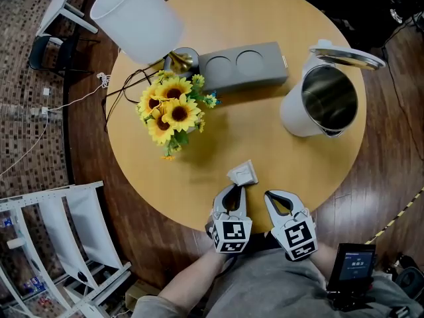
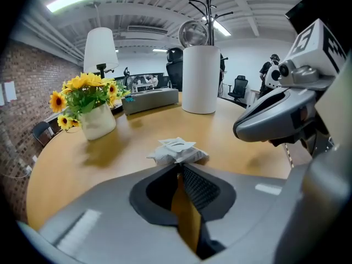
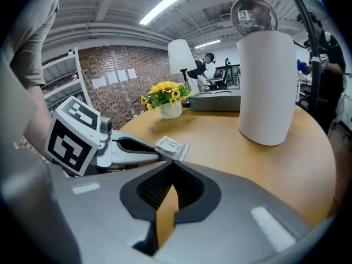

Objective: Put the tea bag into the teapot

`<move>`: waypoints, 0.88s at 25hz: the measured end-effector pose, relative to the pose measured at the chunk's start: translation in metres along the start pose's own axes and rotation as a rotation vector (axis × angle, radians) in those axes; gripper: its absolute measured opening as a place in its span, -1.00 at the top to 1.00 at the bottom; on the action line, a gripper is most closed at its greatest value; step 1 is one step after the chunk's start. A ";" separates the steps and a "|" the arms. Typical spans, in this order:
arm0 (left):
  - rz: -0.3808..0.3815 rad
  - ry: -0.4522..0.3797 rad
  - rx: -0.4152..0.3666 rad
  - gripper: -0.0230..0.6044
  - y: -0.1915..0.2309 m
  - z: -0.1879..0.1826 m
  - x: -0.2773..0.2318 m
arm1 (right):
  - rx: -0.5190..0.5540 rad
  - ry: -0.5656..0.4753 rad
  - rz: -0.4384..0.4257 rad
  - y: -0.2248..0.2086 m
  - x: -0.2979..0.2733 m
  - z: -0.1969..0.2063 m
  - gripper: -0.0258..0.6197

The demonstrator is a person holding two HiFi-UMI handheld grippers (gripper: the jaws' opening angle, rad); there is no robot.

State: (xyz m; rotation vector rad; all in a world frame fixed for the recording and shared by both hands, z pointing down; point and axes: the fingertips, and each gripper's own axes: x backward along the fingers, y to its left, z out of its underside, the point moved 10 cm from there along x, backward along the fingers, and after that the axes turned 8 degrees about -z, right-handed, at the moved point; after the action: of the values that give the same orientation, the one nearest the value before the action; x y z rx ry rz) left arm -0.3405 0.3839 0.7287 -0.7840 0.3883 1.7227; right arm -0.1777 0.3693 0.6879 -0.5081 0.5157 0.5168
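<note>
The tea bag is lying flat on the round tabletop, near the edge by the person. The left tongs are pointing right at it, with their tips at its near side. They are standing open just a tiny bit and are not pinching it. The right tongs are staying closed and are holding nothing. The white teapot is sitting far off with its lid up. Yellow sunflowers are standing by a lamp.
</note>
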 end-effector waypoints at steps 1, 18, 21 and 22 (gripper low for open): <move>0.003 0.001 0.001 0.82 0.000 0.000 -0.001 | 0.000 0.001 0.001 0.000 0.000 0.001 0.89; 0.023 -0.127 -0.010 0.89 0.006 -0.036 0.027 | 0.055 -0.068 0.028 0.001 0.014 -0.028 0.89; 0.023 -0.179 -0.006 0.89 0.006 -0.058 0.041 | 0.082 -0.112 0.053 0.002 0.028 -0.046 0.89; 0.023 -0.198 -0.003 0.89 0.006 -0.066 0.046 | 0.091 -0.129 0.063 0.003 0.035 -0.053 0.89</move>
State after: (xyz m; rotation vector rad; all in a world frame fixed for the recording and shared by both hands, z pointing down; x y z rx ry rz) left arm -0.3320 0.3746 0.6490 -0.6061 0.2600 1.8037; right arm -0.1704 0.3528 0.6275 -0.3703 0.4305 0.5798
